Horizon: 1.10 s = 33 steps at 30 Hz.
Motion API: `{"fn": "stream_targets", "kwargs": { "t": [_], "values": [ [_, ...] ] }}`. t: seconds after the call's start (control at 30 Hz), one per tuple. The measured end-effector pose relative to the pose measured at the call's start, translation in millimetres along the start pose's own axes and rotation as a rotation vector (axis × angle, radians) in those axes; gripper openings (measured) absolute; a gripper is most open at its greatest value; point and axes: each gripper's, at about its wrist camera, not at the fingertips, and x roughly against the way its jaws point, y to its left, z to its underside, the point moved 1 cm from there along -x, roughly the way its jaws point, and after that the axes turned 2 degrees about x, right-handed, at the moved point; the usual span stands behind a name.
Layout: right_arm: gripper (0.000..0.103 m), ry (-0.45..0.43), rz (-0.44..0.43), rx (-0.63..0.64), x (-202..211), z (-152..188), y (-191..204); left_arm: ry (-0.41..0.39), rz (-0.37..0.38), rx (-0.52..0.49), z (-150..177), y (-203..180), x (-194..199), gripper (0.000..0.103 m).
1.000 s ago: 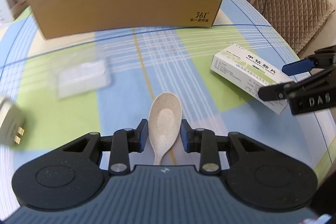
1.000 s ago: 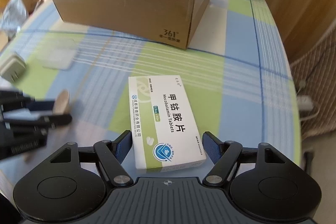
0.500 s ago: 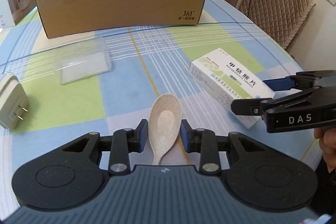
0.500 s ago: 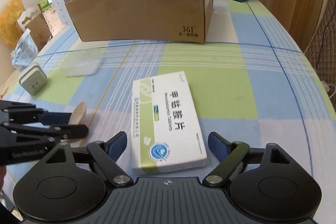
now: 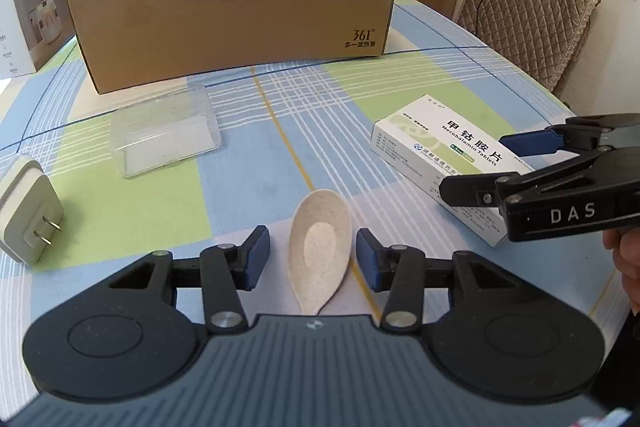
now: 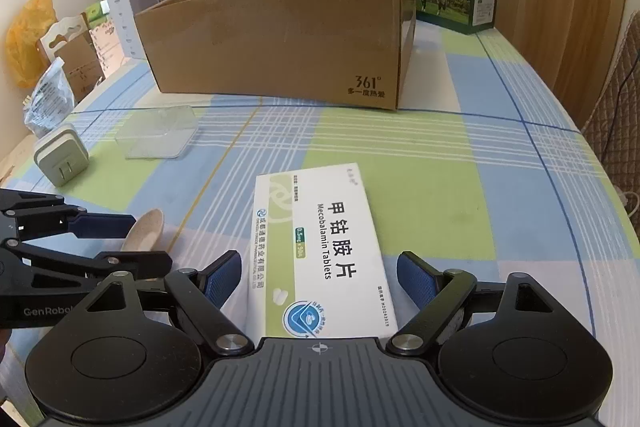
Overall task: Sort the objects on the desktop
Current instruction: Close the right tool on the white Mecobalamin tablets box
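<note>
A beige speckled spoon (image 5: 320,251) lies on the checked tablecloth between the pads of my left gripper (image 5: 312,255), which is open, with a small gap on each side of the bowl. My right gripper (image 6: 320,279) is open too, straddling the near end of a white and green medicine box (image 6: 320,239) without touching it. From the left wrist view the right gripper (image 5: 474,167) reaches in from the right over the medicine box (image 5: 420,143). In the right wrist view the left gripper (image 6: 150,243) sits at the lower left around the spoon (image 6: 146,227).
An open cardboard box (image 5: 232,15) stands at the back of the table. A clear plastic case (image 5: 164,135) and a white power adapter (image 5: 28,211) lie to the left. Cartons line the far edge, and a padded chair (image 5: 528,11) stands at the right.
My left jaws have spread slightly and let go of the spoon, which now rests on the cloth. Both cameras have tilted up and the cardboard box looks farther off. The right gripper stays open.
</note>
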Motion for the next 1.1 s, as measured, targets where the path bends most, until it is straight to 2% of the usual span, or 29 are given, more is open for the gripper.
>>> {"fn": "stream_targets", "kwargs": {
  "t": [0.2, 0.23, 0.27, 0.37, 0.53, 0.67, 0.83, 1.03, 1.1],
  "values": [
    [0.082, 0.006, 0.002, 0.006, -1.9, 0.8, -0.1, 0.002, -0.011, -0.029, 1.7, -3.8, 0.6, 0.041],
    [0.082, 0.007, 0.001, 0.007, -2.2, 0.8, 0.0, 0.002, -0.011, -0.031, 1.6, -3.9, 0.8, 0.037],
    [0.083, 0.006, 0.002, 0.008, -2.3, 0.8, -0.2, 0.0, -0.01, -0.034, 1.4, -4.2, 1.1, 0.028],
    [0.082, 0.007, 0.004, 0.009, -2.6, 1.2, -0.4, -0.002, -0.022, -0.056, 1.1, -7.3, 1.9, 0.027],
    [0.082, 0.005, 0.011, 0.031, -4.5, 0.2, 2.2, -0.002, -0.057, -0.036, 0.3, -5.7, 2.3, 0.027],
    [0.082, -0.002, 0.027, 0.086, -6.8, -1.1, 8.6, 0.006, -0.048, 0.005, -2.2, -0.6, 3.4, 0.027],
    [0.082, 0.005, 0.029, 0.097, -10.4, 0.0, 10.8, 0.003, -0.04, 0.007, -4.8, -2.2, 4.4, 0.027],
    [0.068, 0.019, 0.04, 0.108, -14.3, -1.2, 11.5, 0.002, -0.036, 0.014, -7.6, -2.4, 5.1, 0.027],
    [0.068, 0.022, 0.044, 0.101, -14.0, -1.6, 11.0, 0.003, -0.037, 0.015, -7.9, -2.1, 5.4, 0.027]
  ]
}}
